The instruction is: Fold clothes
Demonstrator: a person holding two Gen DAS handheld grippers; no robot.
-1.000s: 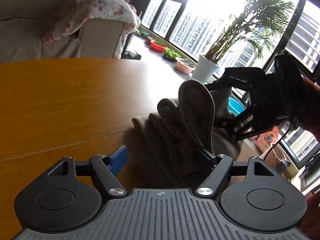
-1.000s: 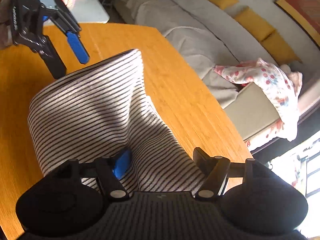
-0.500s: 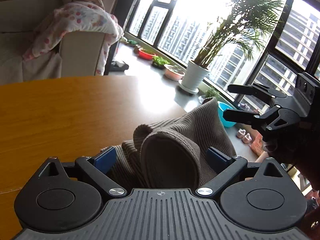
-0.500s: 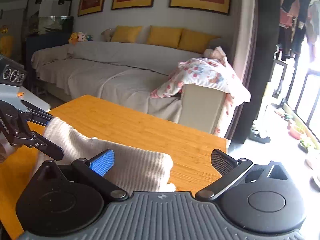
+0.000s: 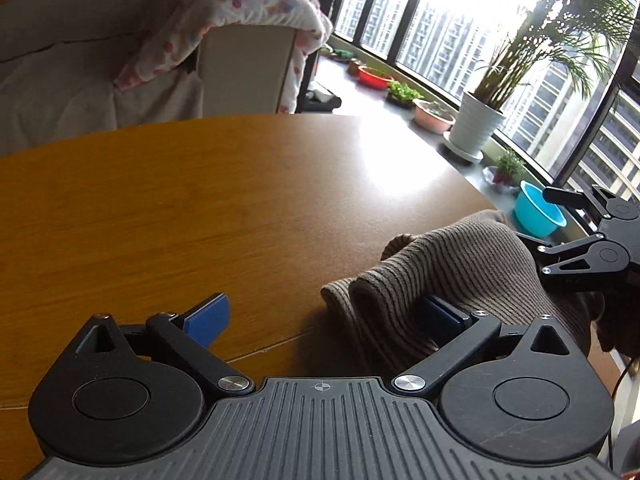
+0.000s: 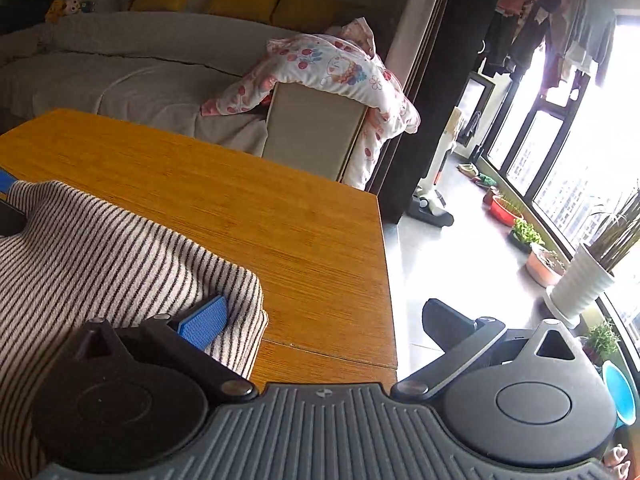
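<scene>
Left wrist view: the left tool [image 5: 320, 316] is spread wide, its two blue-padded fingers far apart over the wooden table [image 5: 200, 208]. Its left finger [image 5: 208, 318] hangs over bare wood and touches nothing. Its right finger [image 5: 440, 316] is pressed up against the striped sweater [image 5: 460, 264], with the knit bunched around the pad; nothing is pinched between the two fingers. The sweater lies in a loose heap on the table, ahead and to the right of this tool, near the table's edge. Beyond the heap, further right, the right tool [image 5: 576, 220] shows from the side with its black fingers parted. Past the table's edge, ahead and to the right, stand a blue bowl [image 5: 538, 214] and a potted palm [image 5: 480, 128] along the window.

In the right wrist view, the right tool [image 6: 332, 320] also stands wide. Its left finger [image 6: 202, 324] rests against the sweater's [image 6: 100, 260] folded edge, while its right finger [image 6: 448, 316] reaches out past the table's [image 6: 260, 208] edge, over the floor, touching nothing. The sweater spreads to the left of this tool, lying on the table. A sofa [image 6: 120, 72] with a floral blanket [image 6: 328, 68] draped over its arm sits straight ahead, beyond the table.
</scene>
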